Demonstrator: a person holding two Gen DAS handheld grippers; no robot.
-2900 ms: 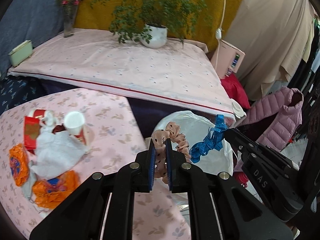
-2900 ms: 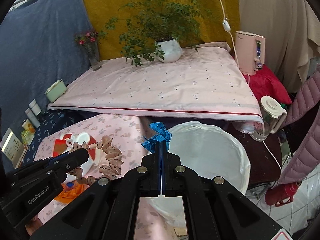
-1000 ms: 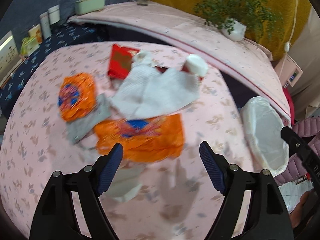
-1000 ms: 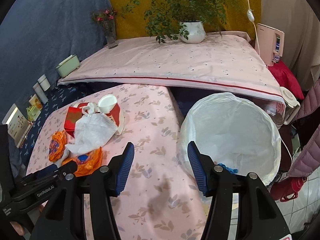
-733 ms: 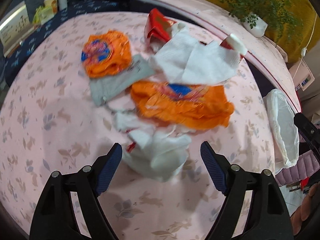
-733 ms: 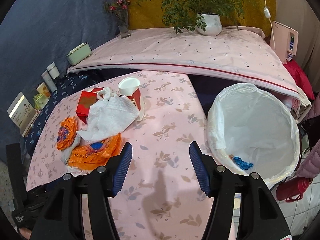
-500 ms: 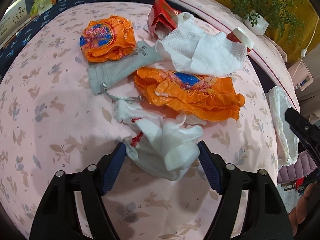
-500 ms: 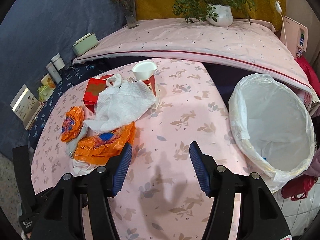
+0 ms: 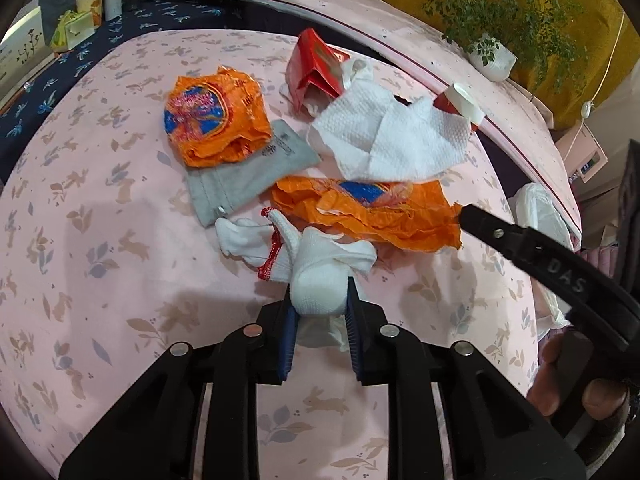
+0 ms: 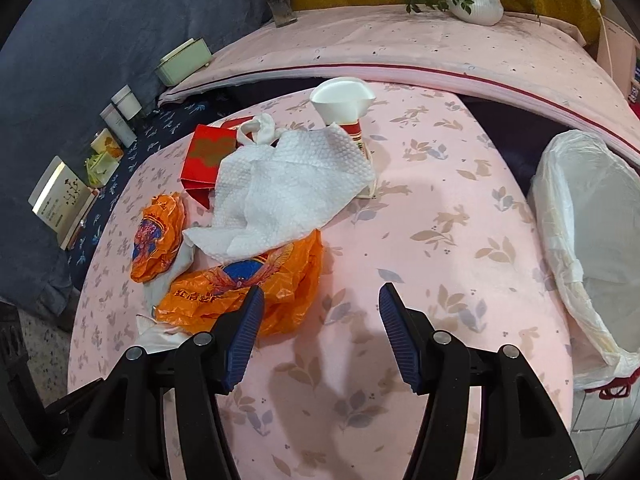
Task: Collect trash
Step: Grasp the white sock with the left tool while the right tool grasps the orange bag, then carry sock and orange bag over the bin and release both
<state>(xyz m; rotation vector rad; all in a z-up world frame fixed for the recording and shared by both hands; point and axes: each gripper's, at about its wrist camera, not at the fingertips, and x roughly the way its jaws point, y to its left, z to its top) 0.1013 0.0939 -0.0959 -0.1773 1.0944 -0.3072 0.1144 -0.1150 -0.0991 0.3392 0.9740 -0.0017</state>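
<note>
My left gripper (image 9: 319, 300) is shut on a white knitted glove with a red cuff (image 9: 316, 264) on the pink table (image 9: 100, 280). Behind it lie an orange plastic bag (image 9: 368, 208), a second crumpled orange bag (image 9: 216, 120), a grey pouch (image 9: 248, 172), a white paper towel (image 9: 388, 136), a red box (image 9: 316, 68) and a paper cup (image 9: 460, 100). My right gripper (image 10: 322, 306) is open and empty above the table, its left finger next to the orange bag (image 10: 248, 284). The white-lined trash bin (image 10: 592, 240) stands off the table's right edge.
A raised pink-covered bed (image 10: 420, 40) runs behind the table, with a potted plant (image 10: 476, 4) and a vase (image 10: 280, 4). Small boxes and bottles (image 10: 116, 128) sit on dark blue cloth at the left. The right gripper's body (image 9: 560, 276) crosses the left wrist view.
Both grippers let go of the scrunchie and blue ribbon over the bin and swung left to the trash pile. My left gripper has closed on the white glove. My right gripper has stayed open.
</note>
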